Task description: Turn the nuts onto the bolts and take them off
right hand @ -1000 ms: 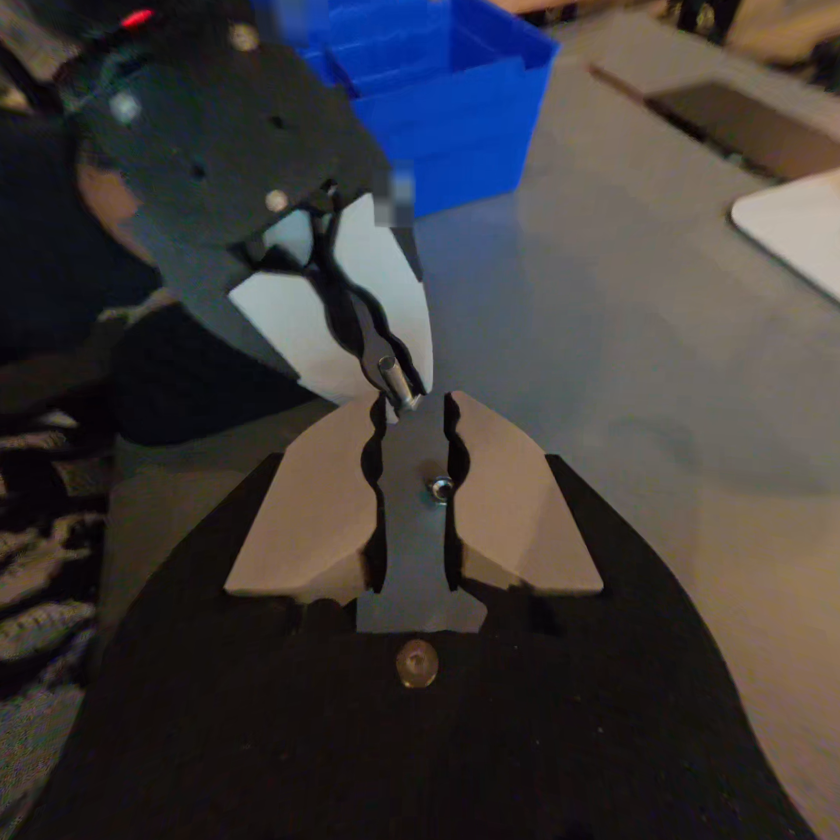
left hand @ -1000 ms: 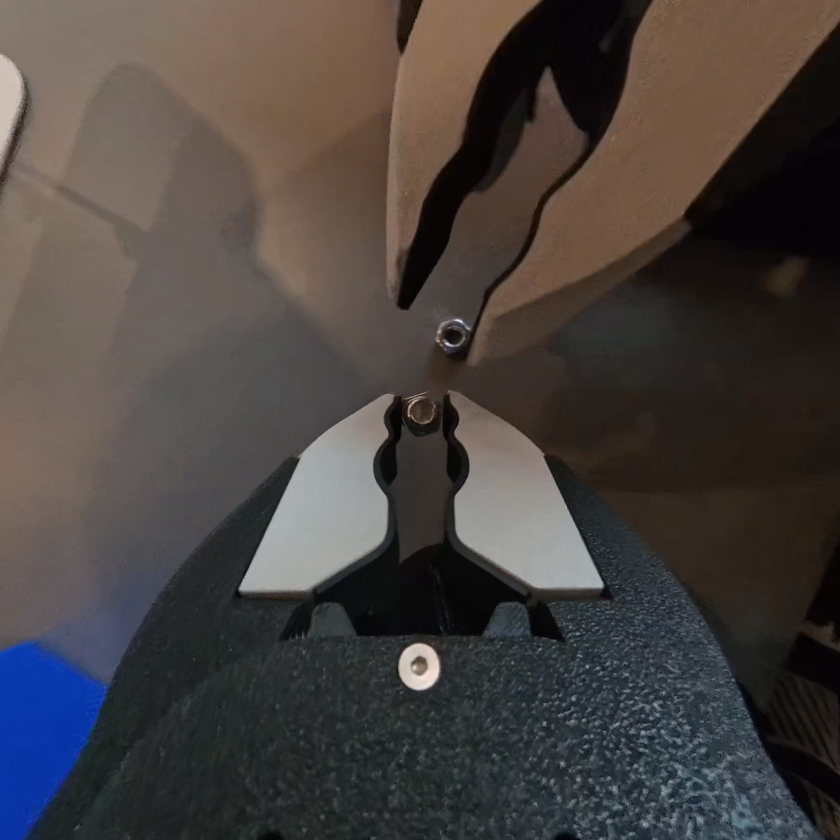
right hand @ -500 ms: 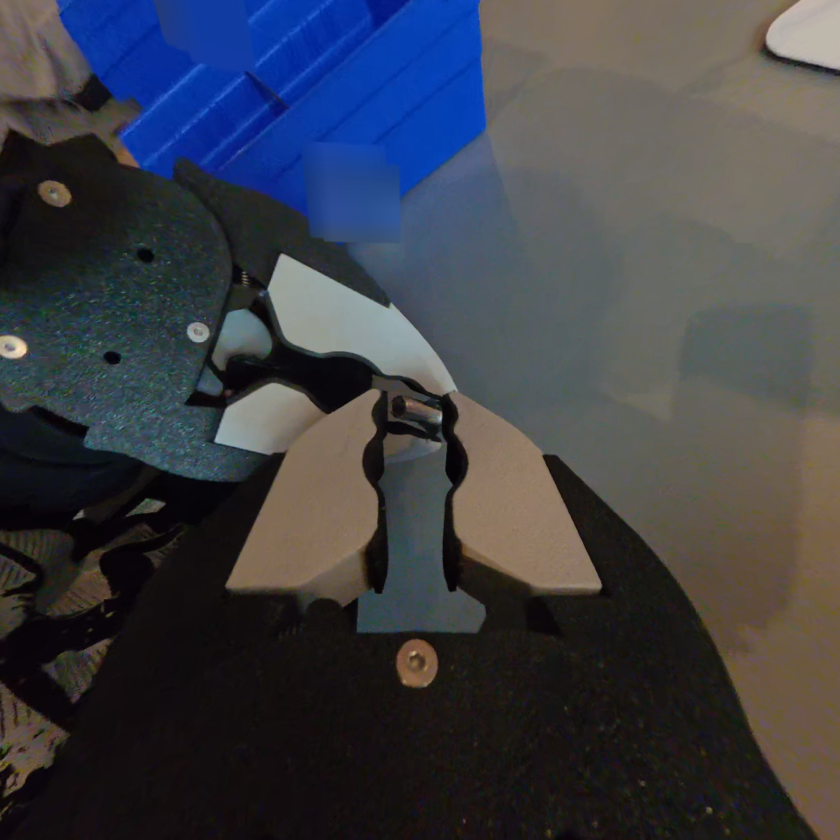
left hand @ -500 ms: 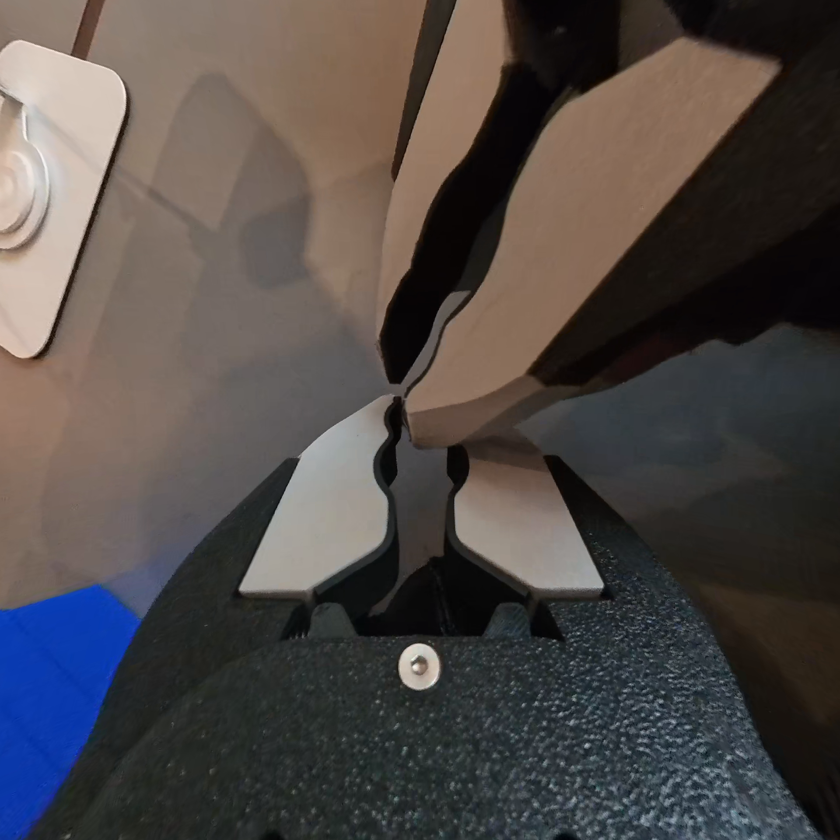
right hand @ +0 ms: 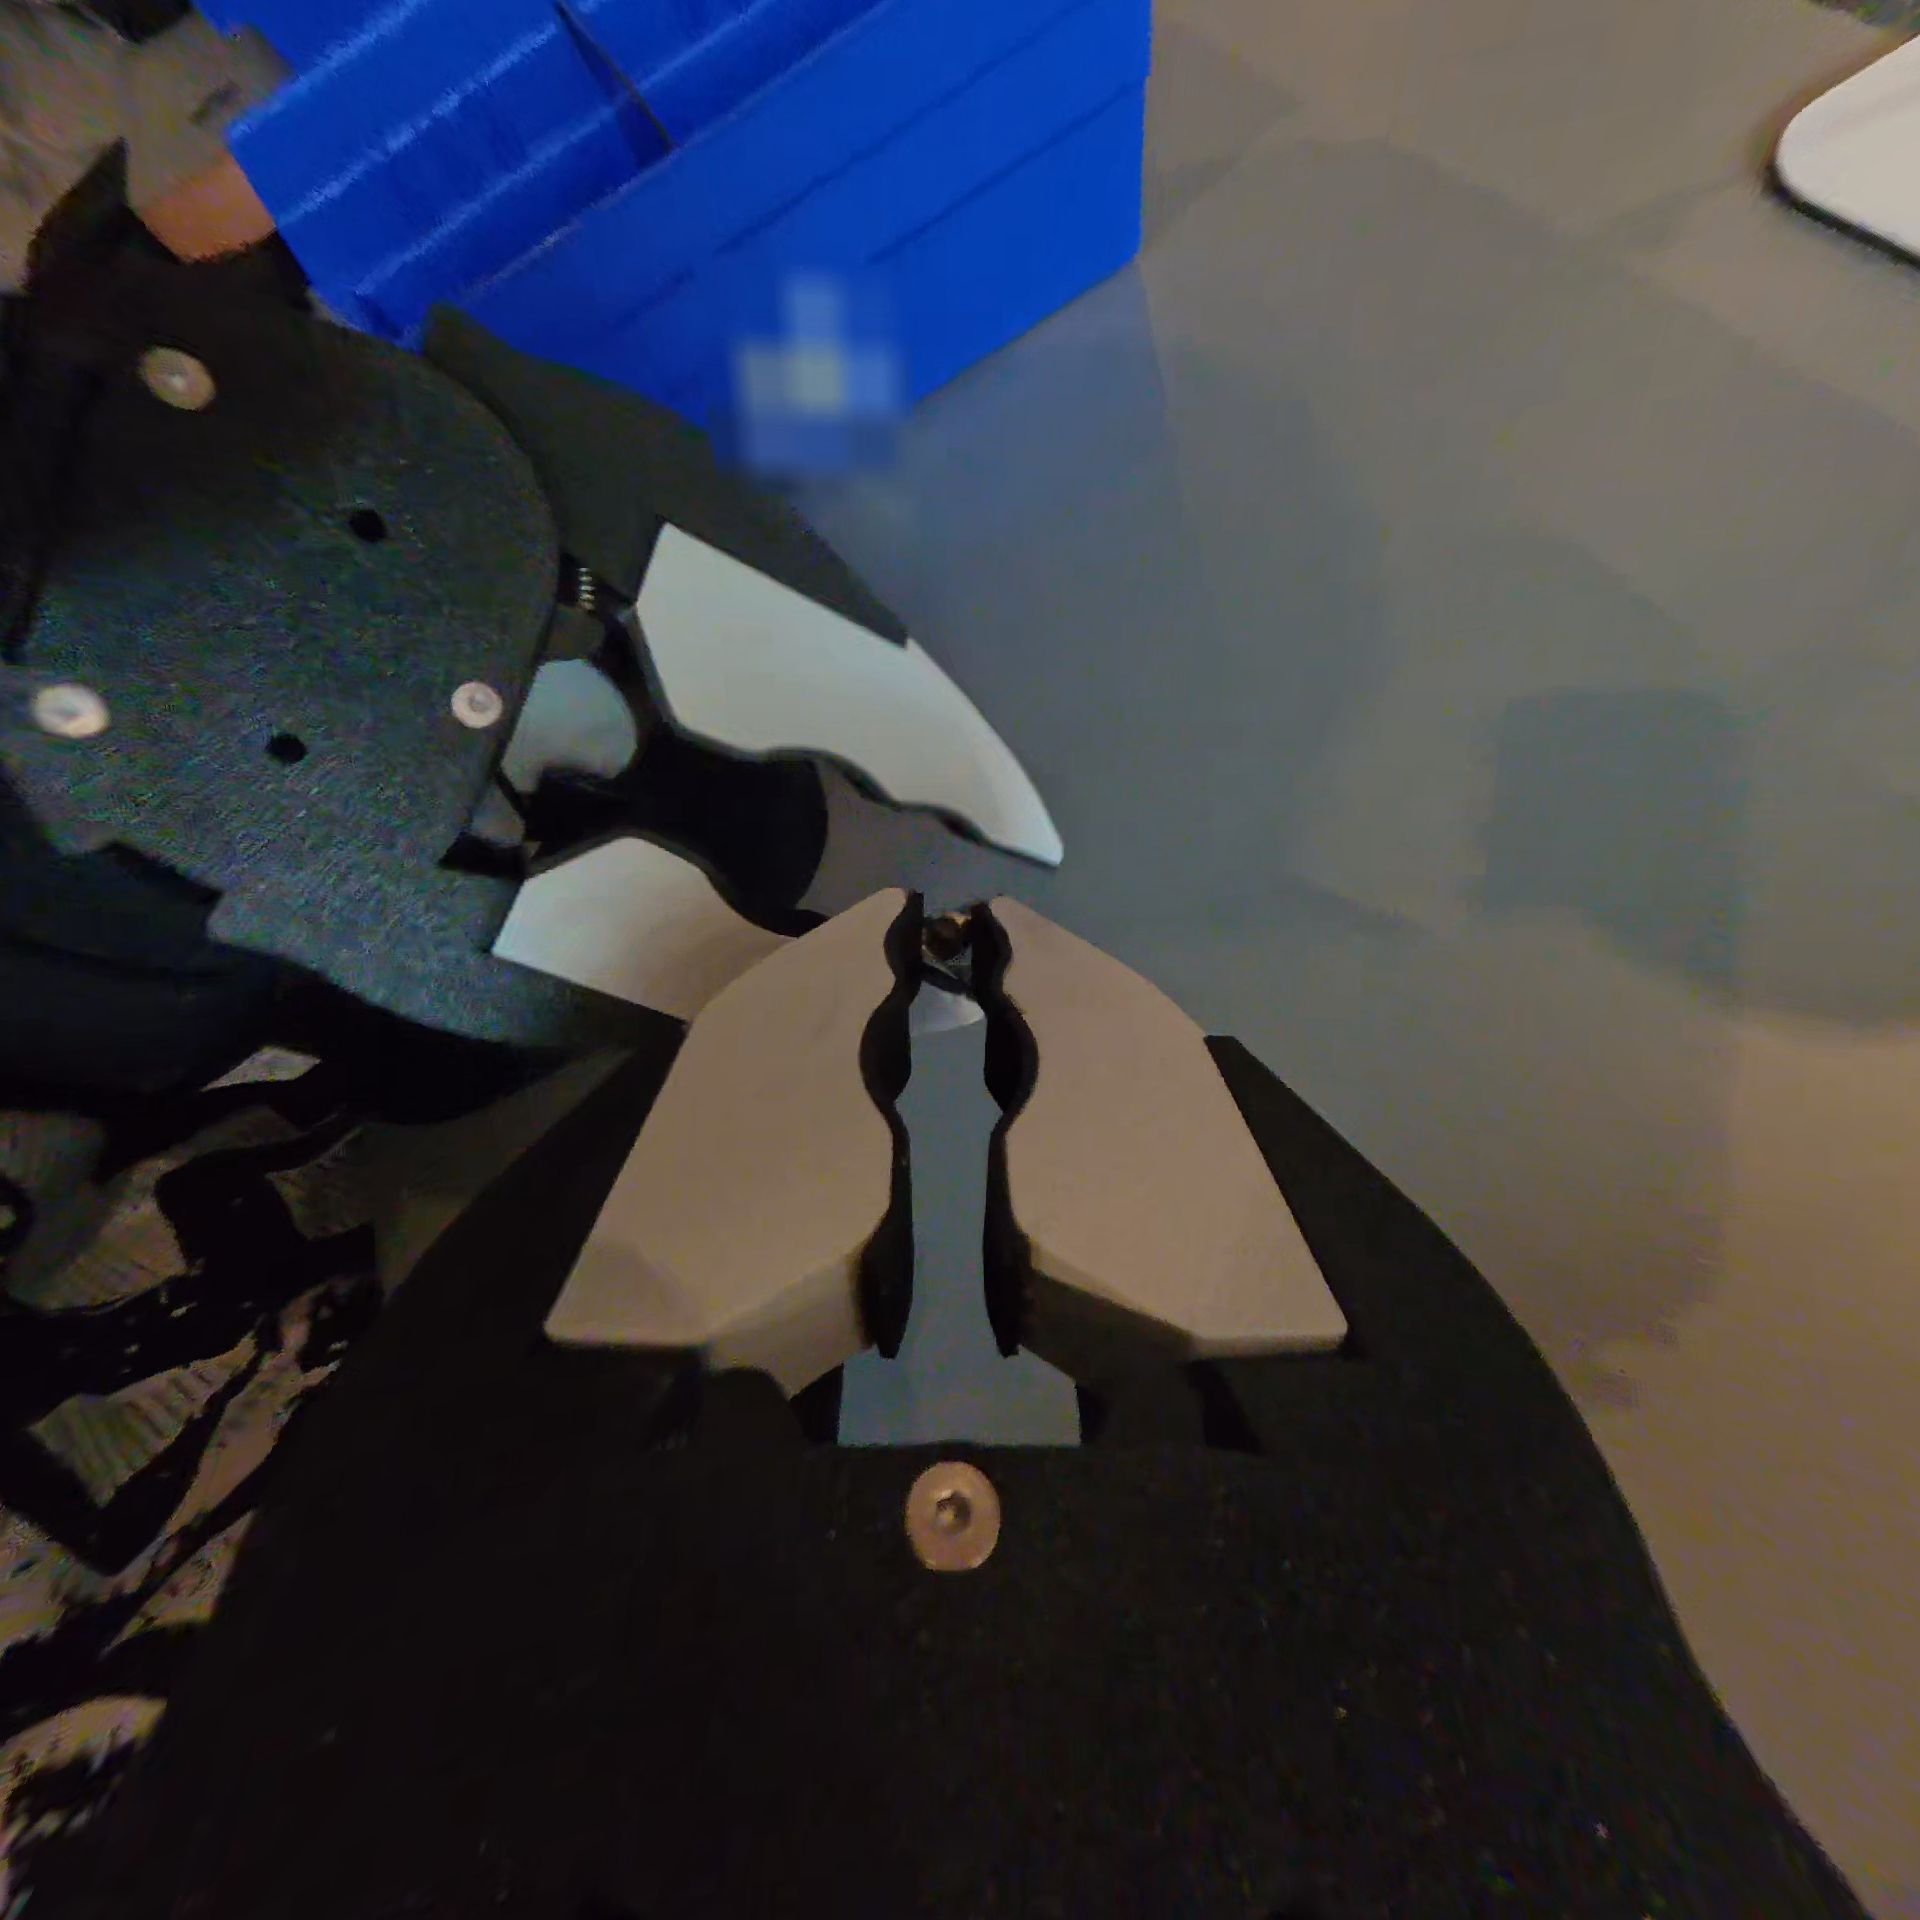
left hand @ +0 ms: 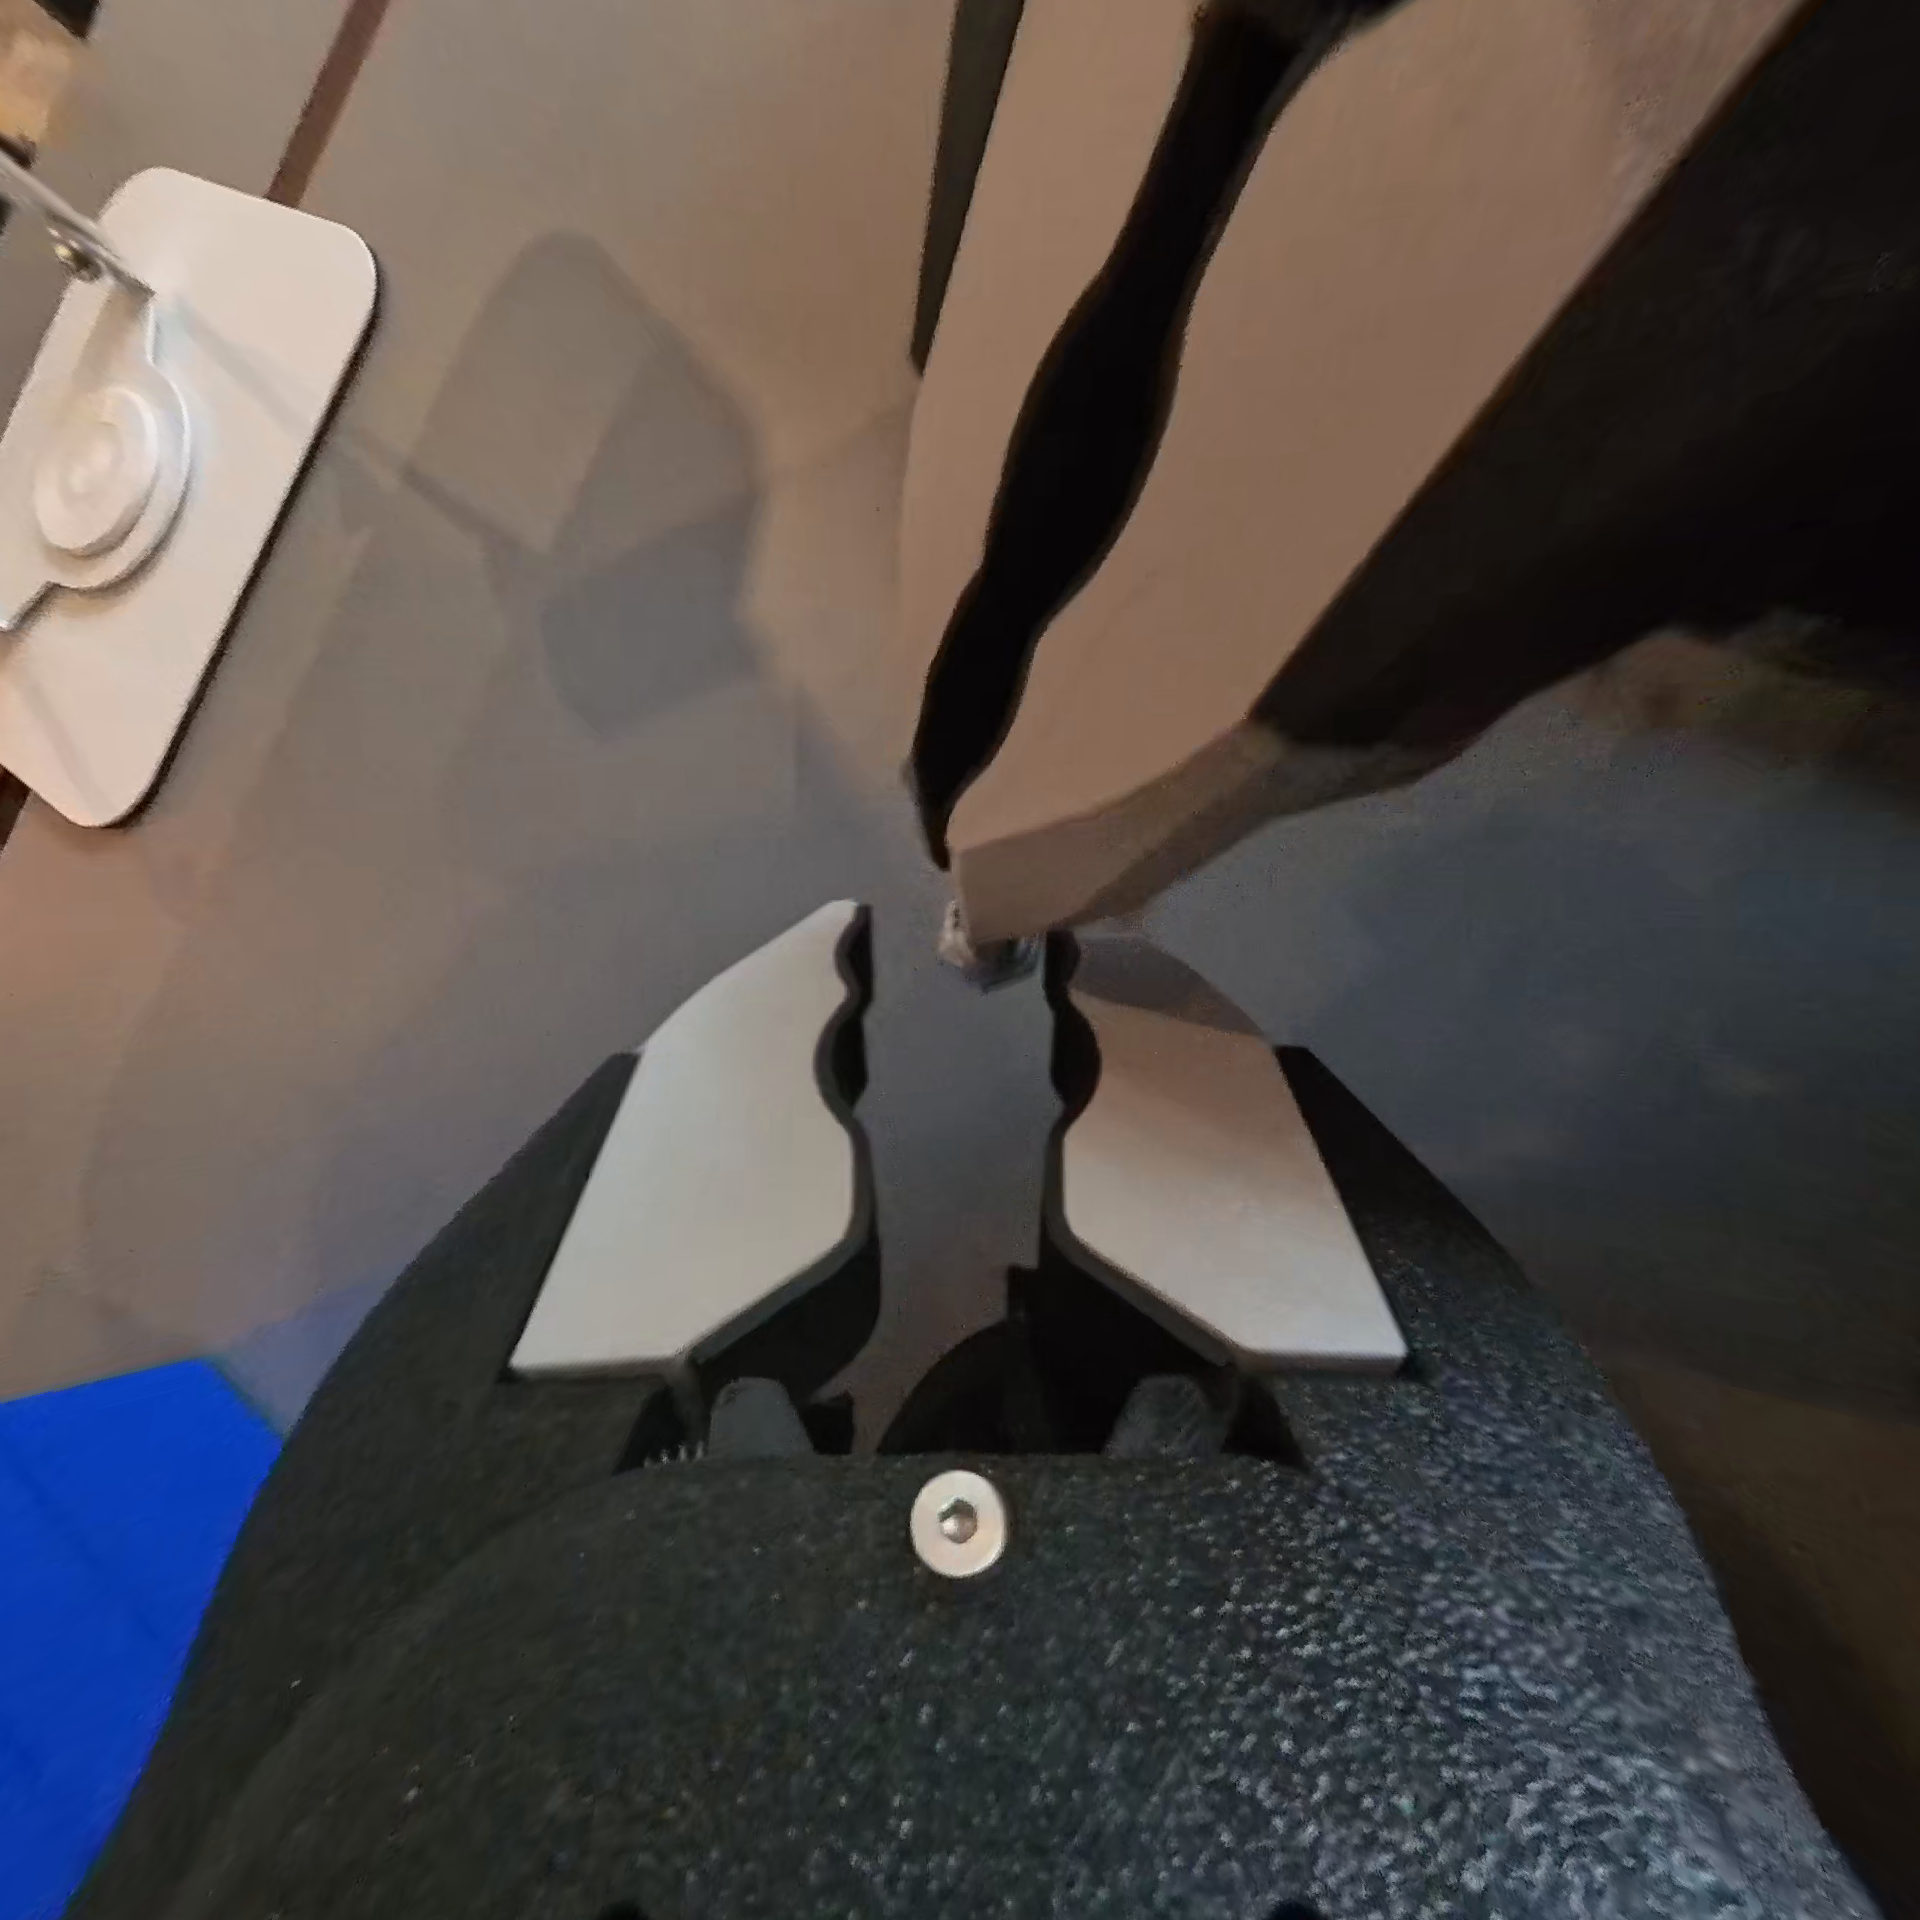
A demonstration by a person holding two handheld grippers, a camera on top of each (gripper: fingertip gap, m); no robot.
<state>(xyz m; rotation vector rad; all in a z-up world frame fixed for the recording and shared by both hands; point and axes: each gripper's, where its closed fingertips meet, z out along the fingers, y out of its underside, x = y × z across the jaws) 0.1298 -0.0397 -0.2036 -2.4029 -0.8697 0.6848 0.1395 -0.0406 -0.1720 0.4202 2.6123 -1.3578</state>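
A small metal bolt (right hand: 943, 935) sits pinched between the tips of my right gripper (right hand: 945, 914), which is shut on it. In the left wrist view the right gripper (left hand: 940, 831) comes down from the upper right, and the bolt (left hand: 982, 951) pokes out under its tips. My left gripper (left hand: 956, 935) is open, with its fingertips on either side of the bolt and a clear gap to the left finger. In the right wrist view one white finger (right hand: 831, 707) of the left gripper reaches in from the left. No nut is in view.
A blue bin (right hand: 727, 208) stands on the grey table (right hand: 1455, 623) behind the left gripper; its corner shows in the left wrist view (left hand: 104, 1558). A white plate with a round fitting (left hand: 156, 468) lies at the far left. A white edge (right hand: 1860, 135) shows at the top right. Both grippers' tips are close together, under 4 cm apart.
My left gripper held the bolt and has opened. My right gripper moved off the table, where a nut lay, came around the bolt and shut on it.
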